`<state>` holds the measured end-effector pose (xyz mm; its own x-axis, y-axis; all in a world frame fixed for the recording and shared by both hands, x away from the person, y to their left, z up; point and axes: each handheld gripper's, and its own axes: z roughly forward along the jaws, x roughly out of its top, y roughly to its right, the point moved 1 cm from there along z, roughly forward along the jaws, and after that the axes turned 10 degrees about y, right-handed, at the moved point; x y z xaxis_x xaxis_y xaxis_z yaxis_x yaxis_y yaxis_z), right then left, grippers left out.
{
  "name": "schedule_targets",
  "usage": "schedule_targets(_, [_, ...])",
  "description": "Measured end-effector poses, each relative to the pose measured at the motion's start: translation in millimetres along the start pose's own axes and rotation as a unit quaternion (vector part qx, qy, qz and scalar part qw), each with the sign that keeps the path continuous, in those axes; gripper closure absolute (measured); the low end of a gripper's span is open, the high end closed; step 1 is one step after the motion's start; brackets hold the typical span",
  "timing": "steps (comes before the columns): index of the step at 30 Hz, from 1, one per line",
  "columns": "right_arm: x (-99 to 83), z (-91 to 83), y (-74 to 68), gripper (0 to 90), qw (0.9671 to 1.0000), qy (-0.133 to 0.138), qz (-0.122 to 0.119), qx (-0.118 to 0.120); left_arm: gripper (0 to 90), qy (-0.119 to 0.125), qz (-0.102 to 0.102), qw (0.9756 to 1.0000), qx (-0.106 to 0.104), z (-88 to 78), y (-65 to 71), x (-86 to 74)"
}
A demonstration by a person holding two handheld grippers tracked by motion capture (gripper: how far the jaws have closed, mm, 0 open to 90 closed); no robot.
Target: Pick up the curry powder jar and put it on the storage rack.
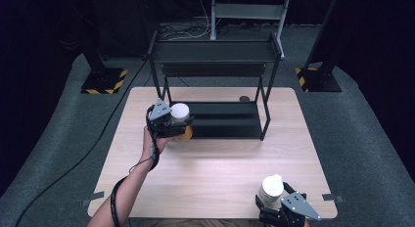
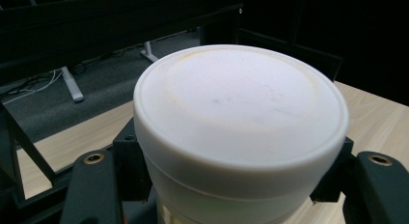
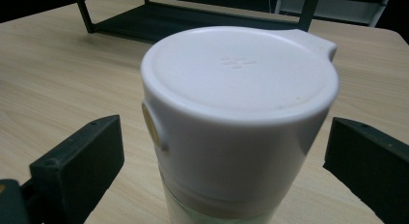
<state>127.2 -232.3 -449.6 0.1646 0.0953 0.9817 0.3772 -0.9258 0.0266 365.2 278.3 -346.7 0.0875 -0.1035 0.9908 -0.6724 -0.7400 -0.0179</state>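
A pale wooden surface [image 1: 210, 168] carries a black metal shelf rack [image 1: 215, 85] at its far edge and a white-lidded bottle [image 1: 270, 190] near its front right corner.

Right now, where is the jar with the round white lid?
The jar is clamped in the left gripper, at the table's left side, beside the black rack's bottom shelf.

Dim, dark surroundings, a soft overhead pool on the table [image 1: 215, 168], close white lids slightly blurred.
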Motion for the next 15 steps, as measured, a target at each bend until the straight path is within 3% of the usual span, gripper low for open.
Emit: schedule_targets(15, [0.3,-0.5,-0.4,0.0,1.0000,-0.004,-0.003,0.000,34.0,0.002,0.003,0.9999,-0.010,6.1,-9.3,22.6])
